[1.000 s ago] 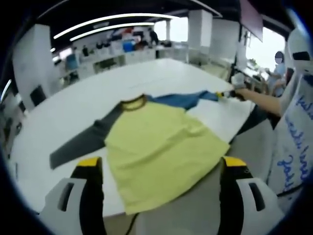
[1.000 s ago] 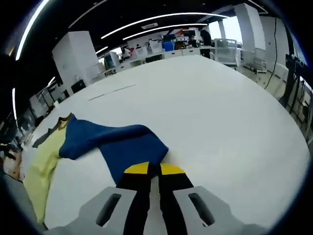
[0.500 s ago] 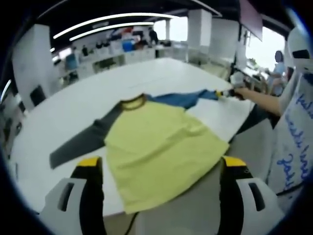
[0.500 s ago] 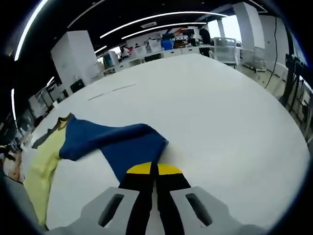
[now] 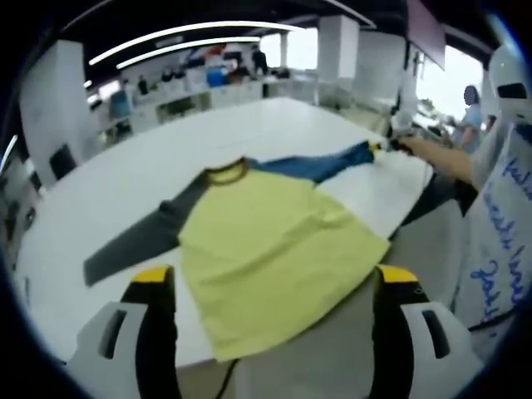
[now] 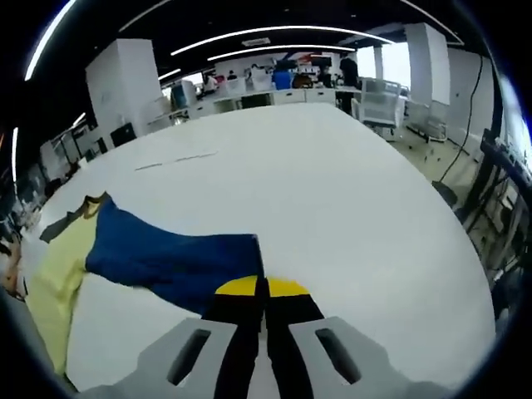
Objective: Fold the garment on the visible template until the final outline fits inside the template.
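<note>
An open-plan lab or office: long white tables (image 6: 349, 208), ceiling light strips (image 5: 191, 37), cluttered benches (image 5: 199, 83).

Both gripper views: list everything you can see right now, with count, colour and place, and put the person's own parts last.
Garment: one, yellow body, dark grey sleeve, blue sleeve, spread on the table, its hem over the near edge.
Blue sleeve: one, stretched out flat, its end pinched by the right gripper.
Table: one, white, large.
Desks and chairs: several, pale, along the far wall.
Left gripper: one, black with yellow tips, jaws wide apart, above the hem.
Right gripper: one, same colours, jaws closed on the sleeve.
Forearm: one, reaching to the sleeve end.
</note>
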`<state>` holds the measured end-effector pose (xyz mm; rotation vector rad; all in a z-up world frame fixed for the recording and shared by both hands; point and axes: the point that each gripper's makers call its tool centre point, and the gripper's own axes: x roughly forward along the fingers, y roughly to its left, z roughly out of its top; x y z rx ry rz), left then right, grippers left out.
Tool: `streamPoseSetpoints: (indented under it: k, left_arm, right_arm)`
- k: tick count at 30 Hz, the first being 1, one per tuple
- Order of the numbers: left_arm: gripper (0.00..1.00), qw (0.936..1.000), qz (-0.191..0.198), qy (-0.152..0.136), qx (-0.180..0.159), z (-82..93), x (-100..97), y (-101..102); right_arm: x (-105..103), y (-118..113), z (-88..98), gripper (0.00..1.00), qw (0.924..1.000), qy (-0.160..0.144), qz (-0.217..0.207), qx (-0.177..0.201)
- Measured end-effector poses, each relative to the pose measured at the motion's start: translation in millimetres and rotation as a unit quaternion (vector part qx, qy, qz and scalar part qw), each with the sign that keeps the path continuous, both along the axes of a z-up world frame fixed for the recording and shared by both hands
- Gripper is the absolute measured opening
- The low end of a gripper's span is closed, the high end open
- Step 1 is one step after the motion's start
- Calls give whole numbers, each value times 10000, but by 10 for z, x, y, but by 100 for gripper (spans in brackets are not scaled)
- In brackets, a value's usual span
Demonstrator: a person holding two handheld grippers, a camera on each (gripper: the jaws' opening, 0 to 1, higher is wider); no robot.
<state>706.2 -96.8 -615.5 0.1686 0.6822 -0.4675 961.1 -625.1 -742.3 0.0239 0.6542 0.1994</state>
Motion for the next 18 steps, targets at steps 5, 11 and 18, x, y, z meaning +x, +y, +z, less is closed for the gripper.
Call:
streamPoseSetpoints:
  k: [5,11,18]
  left_arm:
    - [94,10000,-8,35,18,-19,15,45]
    - [93,10000,-35,31,-28,-34,3,43]
    - [97,10000,-61,-34,-65,-27,5,45]
  right_arm:
    - [21,20,79,1,9999,23,105,-121]
    - [16,55,171,1,9996,14,190,-208]
    - [-17,118,221,1,9994,34,265,-233]
